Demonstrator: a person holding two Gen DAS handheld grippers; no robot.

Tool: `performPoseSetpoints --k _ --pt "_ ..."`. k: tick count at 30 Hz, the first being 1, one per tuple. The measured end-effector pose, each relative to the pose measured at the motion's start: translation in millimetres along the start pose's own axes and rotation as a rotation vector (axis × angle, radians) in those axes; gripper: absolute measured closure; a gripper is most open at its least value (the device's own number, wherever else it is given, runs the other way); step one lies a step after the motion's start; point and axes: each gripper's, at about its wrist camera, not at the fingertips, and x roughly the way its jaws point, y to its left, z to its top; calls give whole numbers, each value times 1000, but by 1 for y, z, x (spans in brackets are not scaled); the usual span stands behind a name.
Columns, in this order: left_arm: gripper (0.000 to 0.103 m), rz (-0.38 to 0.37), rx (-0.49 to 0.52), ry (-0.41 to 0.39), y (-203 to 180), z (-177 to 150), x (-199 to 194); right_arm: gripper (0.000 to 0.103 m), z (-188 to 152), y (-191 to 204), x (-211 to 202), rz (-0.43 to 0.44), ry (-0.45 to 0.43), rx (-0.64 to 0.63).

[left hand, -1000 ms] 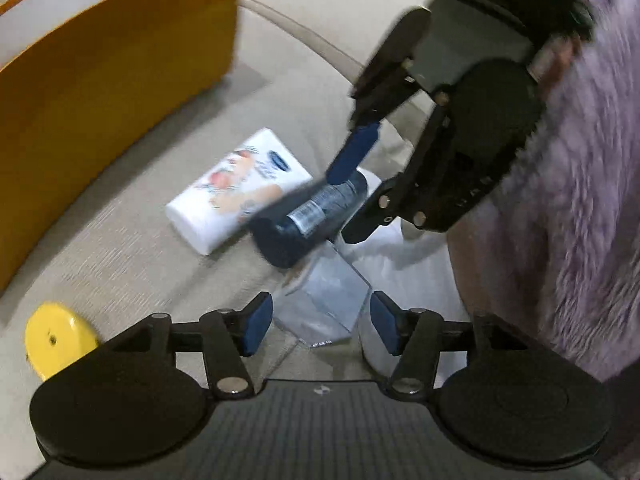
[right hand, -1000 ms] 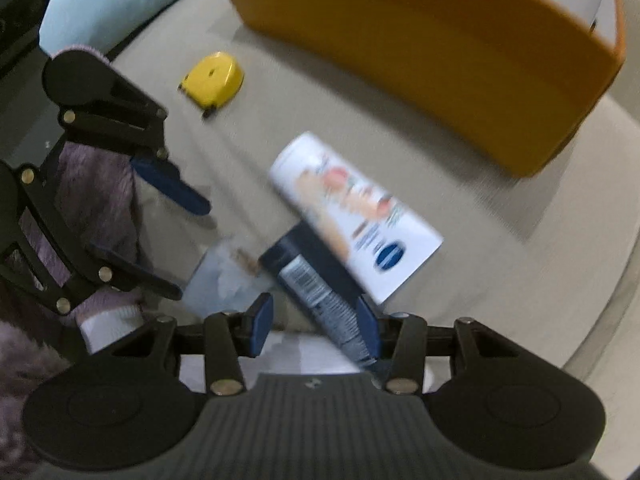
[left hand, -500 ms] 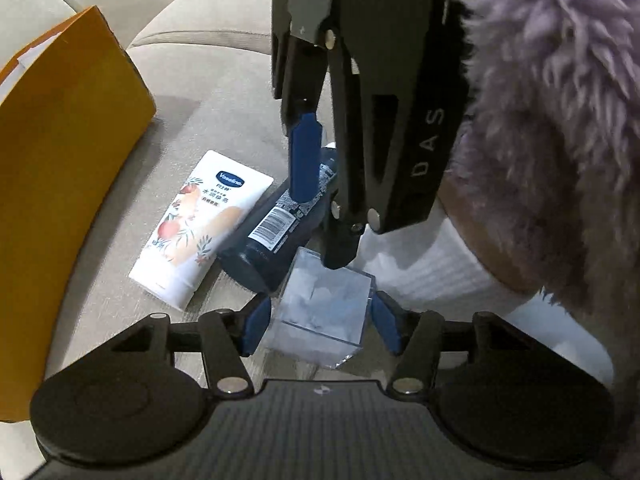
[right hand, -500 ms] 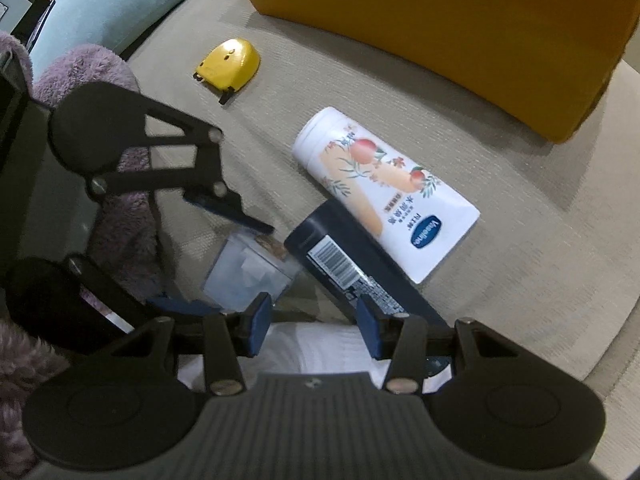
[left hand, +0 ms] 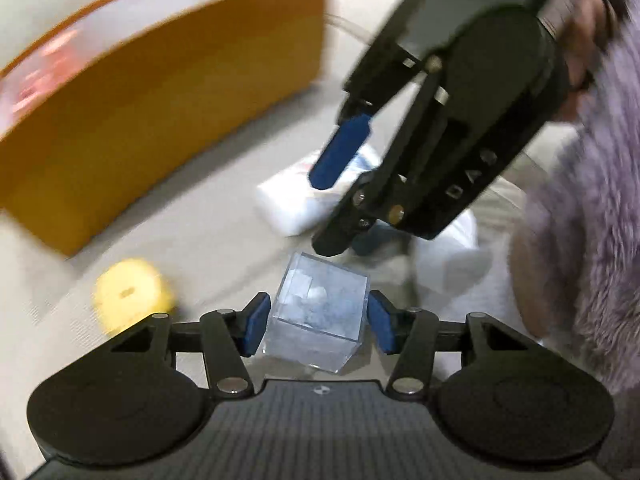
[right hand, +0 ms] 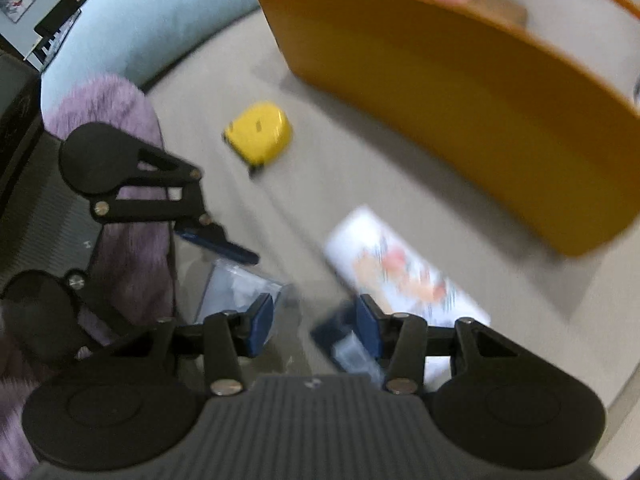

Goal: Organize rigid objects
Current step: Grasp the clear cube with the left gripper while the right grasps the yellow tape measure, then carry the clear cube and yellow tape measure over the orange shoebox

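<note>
Left gripper (left hand: 316,326): jaws wide, clear plastic box (left hand: 318,312) between the pads, contact uncertain. Right gripper (right hand: 314,326): jaws apart, empty; dark tube (right hand: 344,346) at its right finger

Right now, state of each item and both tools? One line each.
Left tool: open, pads flank the clear plastic cube, small gaps show.
Right tool: open, holds nothing.
Clear plastic cube: tilted on the sofa, closed.
Lotion tube: lying flat.
Dark blue bottle: lying flat, partly hidden.
Yellow tape measure: lying flat.
Orange box: open-topped, pink items inside.
</note>
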Motion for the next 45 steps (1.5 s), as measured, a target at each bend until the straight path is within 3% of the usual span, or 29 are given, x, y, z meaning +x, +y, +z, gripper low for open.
performPoseSetpoints --k 5,11,16,21,28,30,33,39,45 --pt "43 127 -143 -5 38 -13 -24 54 36 15 18 22 -44 -77" --pt "43 240 -272 -53 88 -28 -45 51 74 48 53 -29 -46 -266" --pt "43 242 -350 -90 117 -31 -44 44 95 71 79 -72 -66 -405" --pt "43 226 -349 -18 125 -35 -35 42 105 84 100 -105 -39 -496" --pt "44 206 -361 92 134 -41 -24 47 110 79 112 -88 -3 -454" --pt "44 212 -351 90 133 -41 -25 47 113 76 112 -76 0 -421" --pt "46 223 -321 65 127 -42 -28 48 112 71 113 -67 0 -386" --pt "47 209 -357 19 128 -42 -40 48 98 56 93 -54 3 -303" --pt "49 149 -379 -79 121 -24 -74 49 92 46 46 -12 -77 -229"
